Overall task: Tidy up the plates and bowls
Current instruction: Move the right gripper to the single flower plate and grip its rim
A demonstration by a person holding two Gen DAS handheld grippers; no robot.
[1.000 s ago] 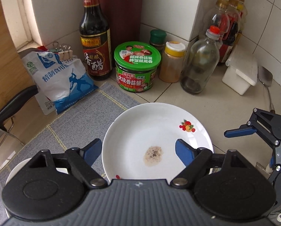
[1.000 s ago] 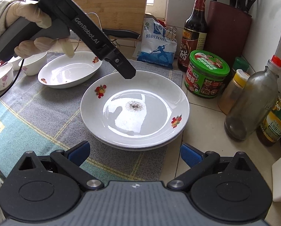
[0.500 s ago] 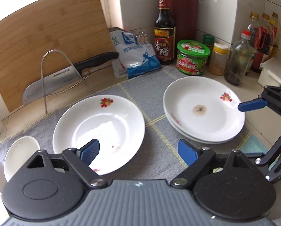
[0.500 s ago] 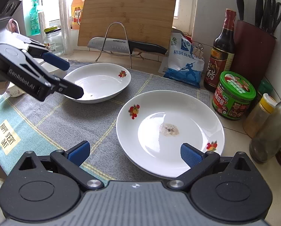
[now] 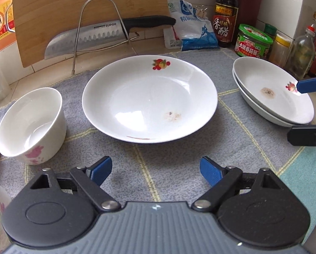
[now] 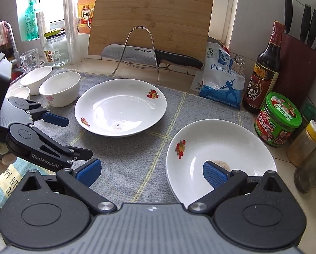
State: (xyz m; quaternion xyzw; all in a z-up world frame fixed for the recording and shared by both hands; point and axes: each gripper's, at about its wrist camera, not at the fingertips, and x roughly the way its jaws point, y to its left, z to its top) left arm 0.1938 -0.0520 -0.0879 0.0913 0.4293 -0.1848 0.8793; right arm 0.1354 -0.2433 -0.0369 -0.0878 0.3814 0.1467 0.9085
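- Two plates (image 6: pixel 219 154) sit stacked ahead of your right tongs (image 6: pixel 150 172).
- One plate (image 5: pixel 149 98) ahead of your left tongs (image 5: pixel 155 169) and the bowls (image 6: pixel 59 89) remain loose.
- Both tongs gape empty.

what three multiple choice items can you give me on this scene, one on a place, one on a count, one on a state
1. Where does the single white fruit-print plate lie?
A. on the grey cloth mat
B. on the bamboo cutting board
C. in the wire rack

2. How many plates make up the white stack at the mat's right edge?
A. one
B. two
C. four

3. How do both blue-padded grippers stand?
A. shut on a plate
B. shut on a bowl
C. open and empty

Answers:
1 A, the mat shows all round the plate's base.
2 B, the left wrist view shows two rims, one under the other.
3 C, the left gripper and the right gripper have pads spread with nothing between.
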